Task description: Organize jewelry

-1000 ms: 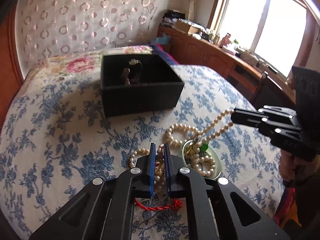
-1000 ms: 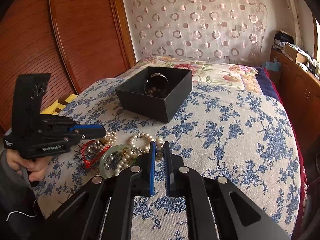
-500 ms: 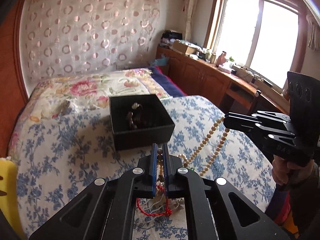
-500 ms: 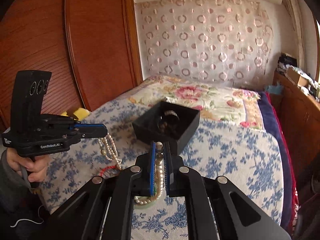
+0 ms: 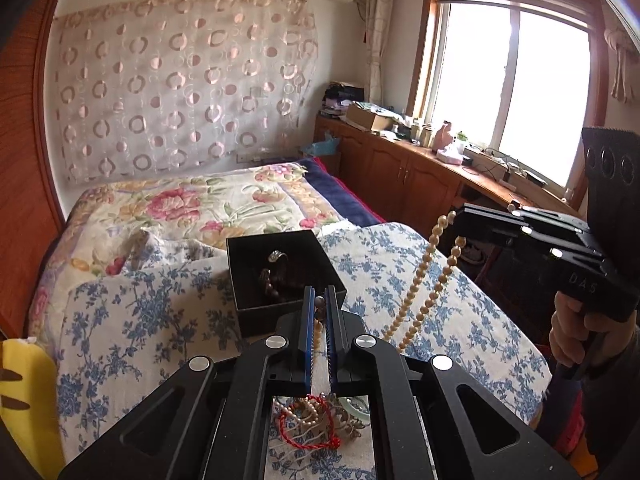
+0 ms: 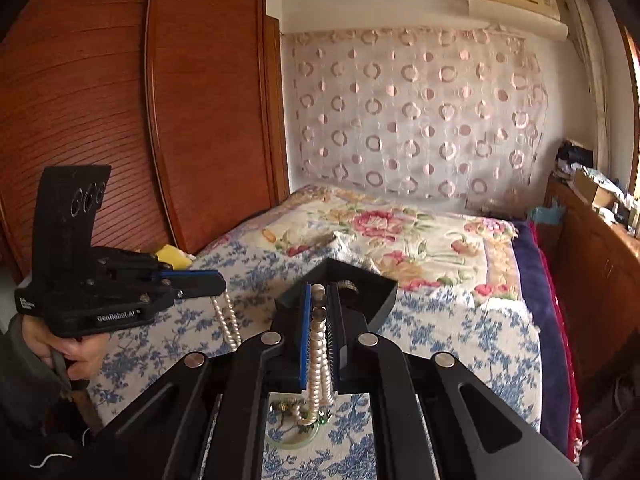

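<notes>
Pearls now hang in the air: the pearl necklace has left the blue-flowered bedspread, where it lay a second ago, and is strung between both tools. The left gripper is clenched on one stretch of it, the right gripper on another, and both have risen. Loops still trail toward the jewelry pile at 6 o'clock, with its red cord. The black box, at 12 o'clock beyond the left fingertips, sits open; likely the strand goes there next, if it clears the pile untangled.
</notes>
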Demonstrator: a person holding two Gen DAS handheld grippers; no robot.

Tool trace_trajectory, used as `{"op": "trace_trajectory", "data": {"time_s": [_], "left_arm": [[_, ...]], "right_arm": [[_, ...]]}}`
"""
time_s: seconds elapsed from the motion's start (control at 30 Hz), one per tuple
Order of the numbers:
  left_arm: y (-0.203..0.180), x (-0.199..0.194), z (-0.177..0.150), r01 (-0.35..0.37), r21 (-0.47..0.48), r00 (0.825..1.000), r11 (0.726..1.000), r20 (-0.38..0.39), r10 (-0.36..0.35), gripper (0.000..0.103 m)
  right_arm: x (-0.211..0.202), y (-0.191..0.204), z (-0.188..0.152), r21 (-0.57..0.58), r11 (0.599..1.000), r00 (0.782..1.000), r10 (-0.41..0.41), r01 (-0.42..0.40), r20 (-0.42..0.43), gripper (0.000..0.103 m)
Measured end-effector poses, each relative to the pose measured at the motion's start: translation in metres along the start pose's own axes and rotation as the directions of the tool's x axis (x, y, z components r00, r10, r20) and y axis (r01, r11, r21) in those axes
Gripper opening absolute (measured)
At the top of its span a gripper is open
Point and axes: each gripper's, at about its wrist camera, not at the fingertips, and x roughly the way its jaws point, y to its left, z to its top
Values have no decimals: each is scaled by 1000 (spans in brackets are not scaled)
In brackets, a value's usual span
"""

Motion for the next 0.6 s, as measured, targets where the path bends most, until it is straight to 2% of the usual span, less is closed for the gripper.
{"op": "trace_trajectory", "data": {"time_s": [0.3,0.6], "left_arm": [[-2,-10,17,0,18,999,1000,41,-1,4],[2,-10,52,-10,34,996,999,85,7,4]], "right_arm": [[-1,-3,20,-21,1000,1000,-6,7,30,9],[9,-15,43,-38,999,999,-14,15,46,9]]}}
